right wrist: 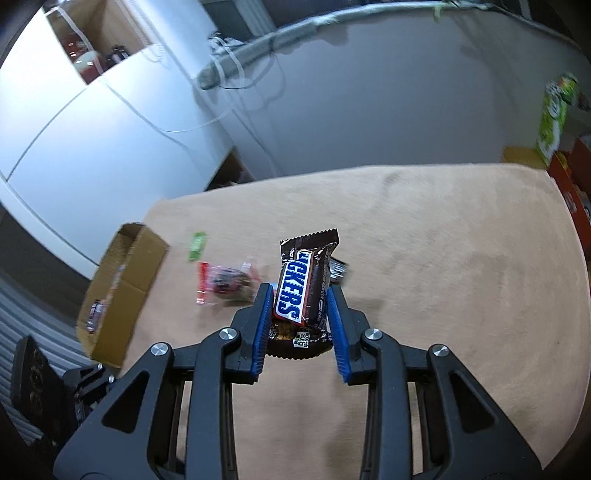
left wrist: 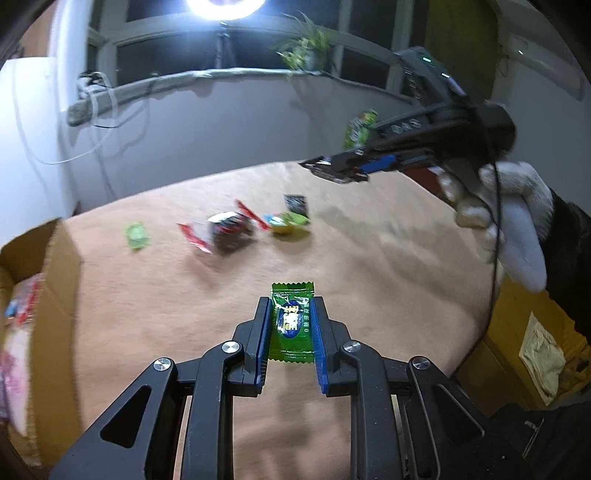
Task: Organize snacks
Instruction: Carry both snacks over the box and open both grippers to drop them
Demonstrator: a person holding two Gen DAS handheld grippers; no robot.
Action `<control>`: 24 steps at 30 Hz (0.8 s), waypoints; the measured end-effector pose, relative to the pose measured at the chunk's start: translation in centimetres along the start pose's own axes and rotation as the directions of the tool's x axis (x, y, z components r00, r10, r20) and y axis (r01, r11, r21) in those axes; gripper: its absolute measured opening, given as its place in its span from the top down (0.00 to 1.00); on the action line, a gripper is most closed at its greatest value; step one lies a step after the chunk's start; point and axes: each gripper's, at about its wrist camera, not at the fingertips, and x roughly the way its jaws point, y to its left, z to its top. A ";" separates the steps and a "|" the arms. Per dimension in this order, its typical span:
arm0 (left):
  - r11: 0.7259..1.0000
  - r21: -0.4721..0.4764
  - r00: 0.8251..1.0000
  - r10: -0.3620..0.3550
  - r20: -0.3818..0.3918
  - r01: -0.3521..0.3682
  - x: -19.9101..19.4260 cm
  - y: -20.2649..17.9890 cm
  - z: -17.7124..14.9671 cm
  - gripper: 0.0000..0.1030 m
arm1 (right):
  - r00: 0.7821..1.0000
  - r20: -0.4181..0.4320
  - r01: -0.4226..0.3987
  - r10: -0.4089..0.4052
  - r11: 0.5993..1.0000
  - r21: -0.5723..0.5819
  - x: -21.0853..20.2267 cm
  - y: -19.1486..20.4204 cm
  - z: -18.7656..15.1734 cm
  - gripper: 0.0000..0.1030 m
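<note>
My left gripper (left wrist: 291,308) is shut on a green wrapped candy (left wrist: 291,321), held above the tan table (left wrist: 369,266). My right gripper (right wrist: 298,295) is shut on a brown Snickers bar (right wrist: 304,280), lifted over the table (right wrist: 443,277). In the left wrist view the right gripper (left wrist: 332,170) hangs high at the right in a white-gloved hand (left wrist: 509,214). An open cardboard box (left wrist: 44,280) with snacks inside stands at the table's left edge; it also shows in the right wrist view (right wrist: 122,291). Loose snacks lie mid-table: a red-ended packet (left wrist: 225,229), a small green candy (left wrist: 136,236), a yellow-green one (left wrist: 286,223), a dark packet (left wrist: 296,204).
A white wall with a lagged pipe (right wrist: 266,40) and cables runs behind the table. A green carton (right wrist: 554,114) and red boxes (right wrist: 569,184) stand at the far right. A bright ring lamp (left wrist: 225,5) and a plant (left wrist: 306,44) are above.
</note>
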 end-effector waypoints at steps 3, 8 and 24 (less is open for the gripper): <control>0.999 -0.040 0.999 0.036 0.028 -0.035 -1.4 1.7 0.2 0.82 | 0.999 0.012 -0.039 0.039 0.999 -0.034 -0.3 2.4 0.5 0.70; 0.988 -0.104 0.991 0.117 0.069 -0.110 -4.1 4.9 0.1 0.82 | 0.995 0.019 -0.094 0.097 0.990 -0.103 0.2 7.1 1.4 0.70; 0.914 -0.270 0.933 0.341 0.111 -0.302 -11.3 14.2 -2.2 0.82 | 0.976 -0.051 -0.218 0.212 0.945 -0.246 5.3 19.9 3.9 0.70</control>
